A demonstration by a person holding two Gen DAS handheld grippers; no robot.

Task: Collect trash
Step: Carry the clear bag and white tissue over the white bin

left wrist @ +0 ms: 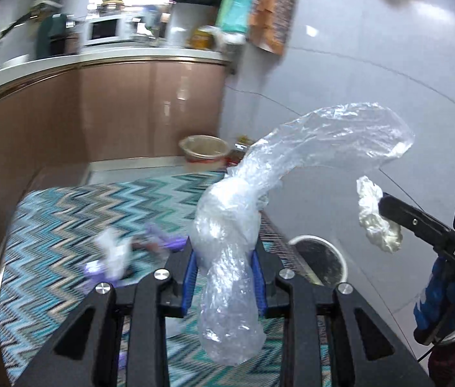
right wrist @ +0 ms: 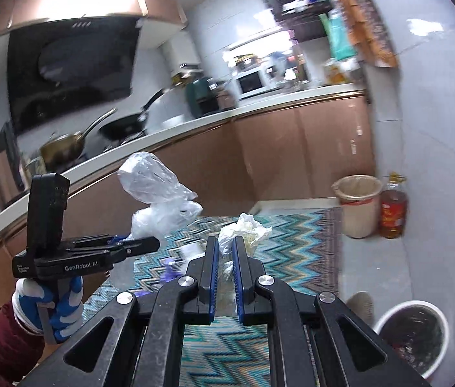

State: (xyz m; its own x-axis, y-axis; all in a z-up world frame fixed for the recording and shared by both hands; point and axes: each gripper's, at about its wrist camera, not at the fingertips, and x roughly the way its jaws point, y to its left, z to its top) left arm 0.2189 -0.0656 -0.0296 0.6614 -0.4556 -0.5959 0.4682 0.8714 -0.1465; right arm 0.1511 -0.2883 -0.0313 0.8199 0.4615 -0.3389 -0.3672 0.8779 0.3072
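Evidently the carrying step is being done: both pieces of trash are being held in the air above the zigzag-patterned table cloth (left wrist: 76,213), and a drop into a bin is judged to be what is called for next. The white round trash bin (right wrist: 411,338) is being shown on the grey tiled floor (right wrist: 437,193), low and to the right of both tools, so a swing that way and a release over its mouth is being suggested. A crumpled clear plastic bag (left wrist: 237,258) is being clamped by the left gripper (left wrist: 226,277); a crumpled white tissue (right wrist: 243,232) is being pinched by the right gripper (right wrist: 225,277). More scraps (left wrist: 114,251) are being left on the cloth.
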